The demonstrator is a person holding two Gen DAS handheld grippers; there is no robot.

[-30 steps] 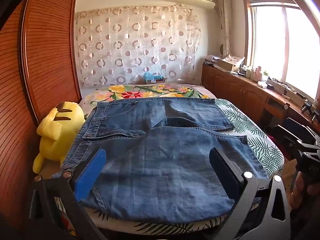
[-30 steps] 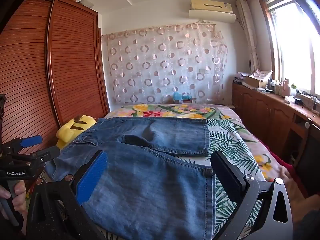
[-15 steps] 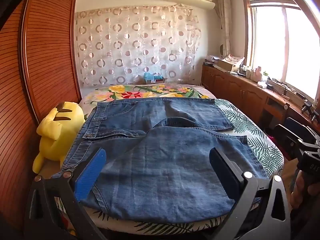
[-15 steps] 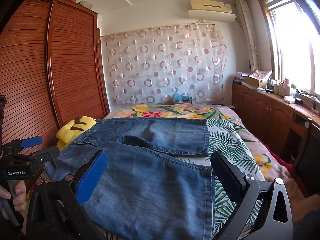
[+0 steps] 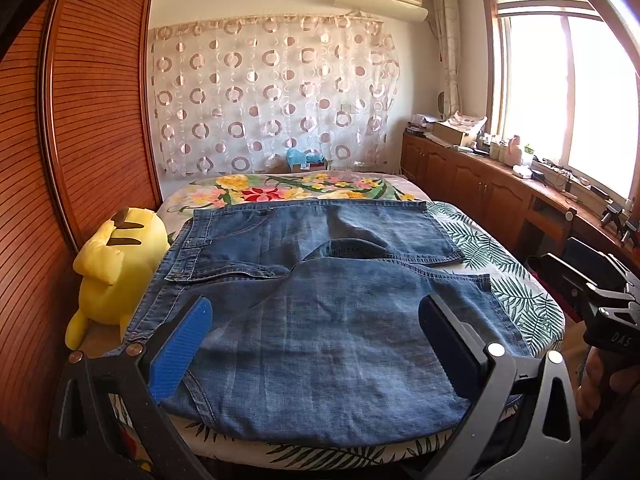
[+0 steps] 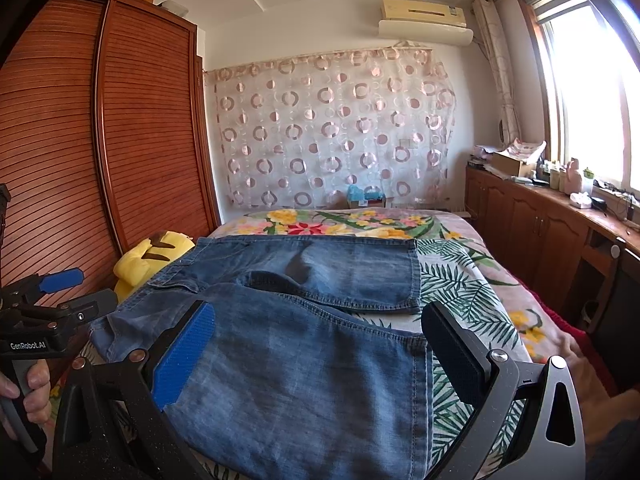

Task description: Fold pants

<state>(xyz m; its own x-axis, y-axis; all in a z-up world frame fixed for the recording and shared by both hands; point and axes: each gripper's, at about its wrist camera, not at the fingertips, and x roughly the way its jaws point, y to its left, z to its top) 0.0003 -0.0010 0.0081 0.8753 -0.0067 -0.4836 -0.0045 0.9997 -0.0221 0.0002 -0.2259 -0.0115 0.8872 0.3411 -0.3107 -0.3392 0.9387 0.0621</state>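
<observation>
Blue jeans (image 5: 320, 320) lie spread on bed (image 5: 520, 292). Left tool (image 5: 316, 340) and right tool (image 6: 320, 356) hover above, fingers apart, gripping nothing.

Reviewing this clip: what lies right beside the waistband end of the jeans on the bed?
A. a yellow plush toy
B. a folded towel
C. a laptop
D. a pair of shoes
A: a yellow plush toy lies against the wardrobe side of the bed, right next to the waistband of the jeans, seen in both wrist views.
</observation>
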